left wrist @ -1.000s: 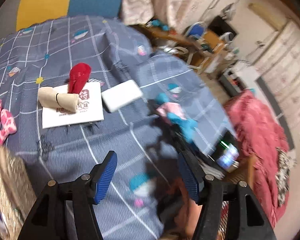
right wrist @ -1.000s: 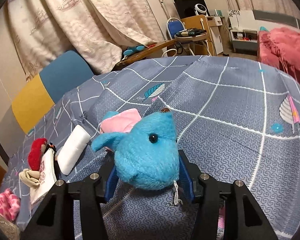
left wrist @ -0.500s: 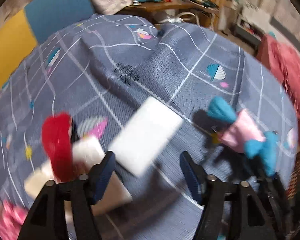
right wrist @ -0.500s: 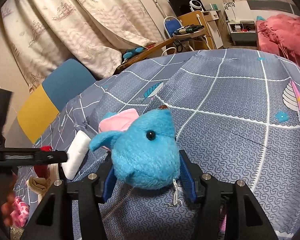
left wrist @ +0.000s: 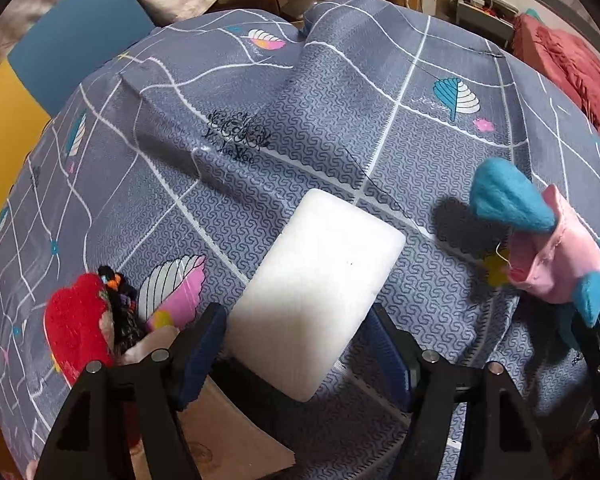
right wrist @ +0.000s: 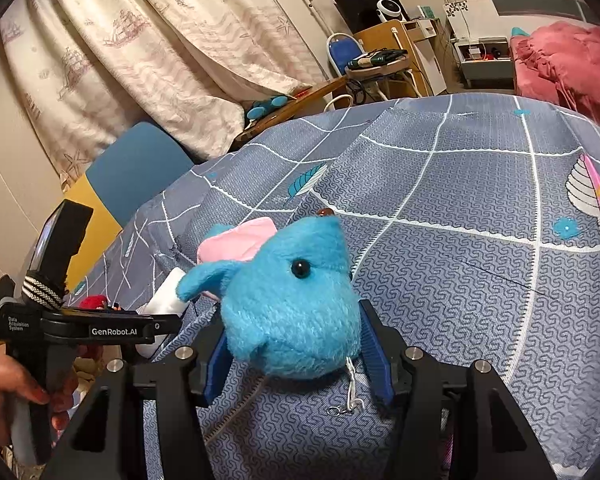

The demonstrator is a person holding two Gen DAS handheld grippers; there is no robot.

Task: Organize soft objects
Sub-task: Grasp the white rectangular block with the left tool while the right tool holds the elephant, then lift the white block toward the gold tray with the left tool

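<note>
We see our left hand-held gripper (left wrist: 296, 354) jaws spread, just widened, straddling the white rectangular foam block (left wrist: 320, 300) on the quilted grey worktop cover (left wrist: 340, 128), right hand-held gripper (right wrist: 292, 354) clenched on the fuzzy blue plush (right wrist: 292, 300), red fleecy toy (left wrist: 78, 332) left.

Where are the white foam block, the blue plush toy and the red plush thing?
white foam block (left wrist: 320, 280), left wrist view, top face.
blue plush toy (right wrist: 296, 300), right wrist view, head.
red plush thing (left wrist: 74, 324), left wrist view, fuzzy front.
</note>
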